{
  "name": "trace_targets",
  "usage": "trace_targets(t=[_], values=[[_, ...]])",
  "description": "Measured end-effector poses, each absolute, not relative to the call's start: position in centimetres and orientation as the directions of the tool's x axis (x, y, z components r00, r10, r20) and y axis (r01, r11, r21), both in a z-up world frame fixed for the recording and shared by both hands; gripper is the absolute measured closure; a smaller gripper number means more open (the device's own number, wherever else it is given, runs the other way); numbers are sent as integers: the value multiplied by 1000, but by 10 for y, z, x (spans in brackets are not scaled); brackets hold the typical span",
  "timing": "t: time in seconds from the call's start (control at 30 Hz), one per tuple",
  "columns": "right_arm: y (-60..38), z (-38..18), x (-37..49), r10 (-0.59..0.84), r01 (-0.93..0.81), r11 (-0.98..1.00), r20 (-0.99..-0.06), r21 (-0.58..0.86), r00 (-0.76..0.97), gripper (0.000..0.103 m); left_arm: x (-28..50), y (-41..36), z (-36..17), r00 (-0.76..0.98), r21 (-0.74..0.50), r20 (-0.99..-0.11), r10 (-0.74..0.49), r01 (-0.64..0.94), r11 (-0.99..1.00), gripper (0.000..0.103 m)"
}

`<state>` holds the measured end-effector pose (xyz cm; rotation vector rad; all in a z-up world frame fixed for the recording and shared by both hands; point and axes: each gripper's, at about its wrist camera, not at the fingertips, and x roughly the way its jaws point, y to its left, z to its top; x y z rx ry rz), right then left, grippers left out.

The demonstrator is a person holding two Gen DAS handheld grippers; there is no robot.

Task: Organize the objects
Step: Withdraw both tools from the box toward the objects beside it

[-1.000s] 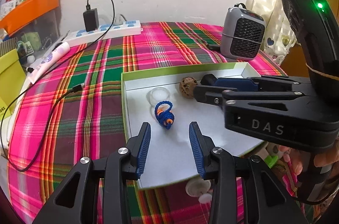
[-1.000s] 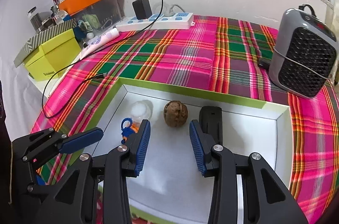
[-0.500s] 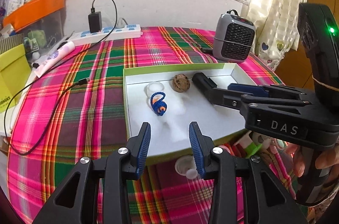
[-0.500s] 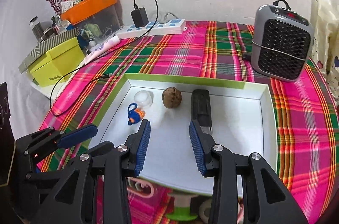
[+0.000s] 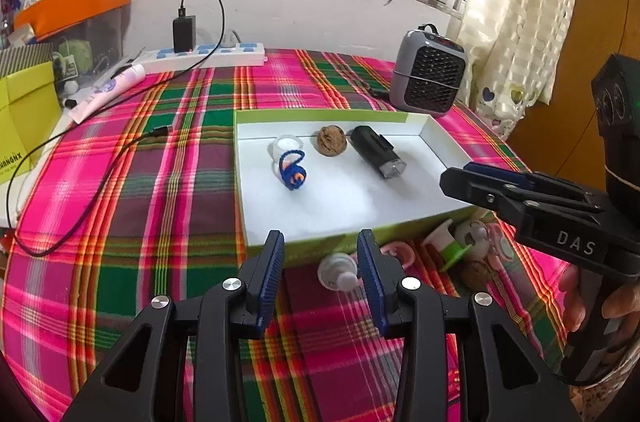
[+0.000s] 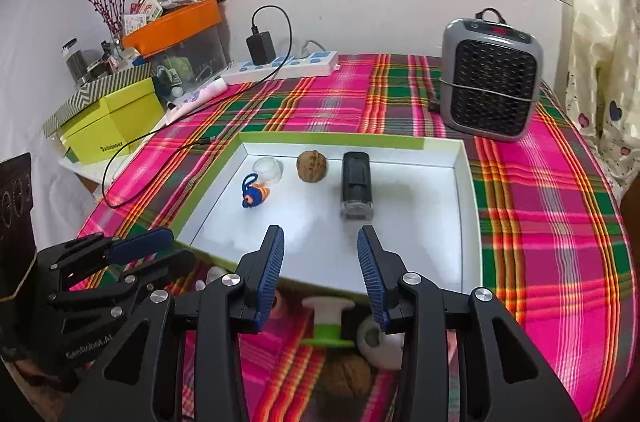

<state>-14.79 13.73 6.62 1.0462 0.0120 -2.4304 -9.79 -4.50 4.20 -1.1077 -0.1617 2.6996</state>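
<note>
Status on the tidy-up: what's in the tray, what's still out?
Done: clear cap, blue-orange toy, walnut and black device lie in the tray. In hand: nothing; left gripper and right gripper are open. Left: green spool, second walnut and small pieces on the cloth.

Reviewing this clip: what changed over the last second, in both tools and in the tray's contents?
Both the left tool and the right tool drew back from over the tray, towards its near edge, bringing into view loose items on the tablecloth in front of it. Neither gripped or released anything; their jaws stayed empty. The walnut, black cylinder, blue-orange toy and clear cup did not move.
</note>
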Motion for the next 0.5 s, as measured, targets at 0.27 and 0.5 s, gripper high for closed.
trace_targets(t=[0.27,0.5], values=[[150,64,-131,-407,428,-891,-681,149,-609,63,-87,-46,38,-689,-208,-674,265,-167,-964,67],[159,57,-121,-392,419,-897,-689,140,-610,63,-83,-44,29,-667,-210,-691,280,-186,-960,66]])
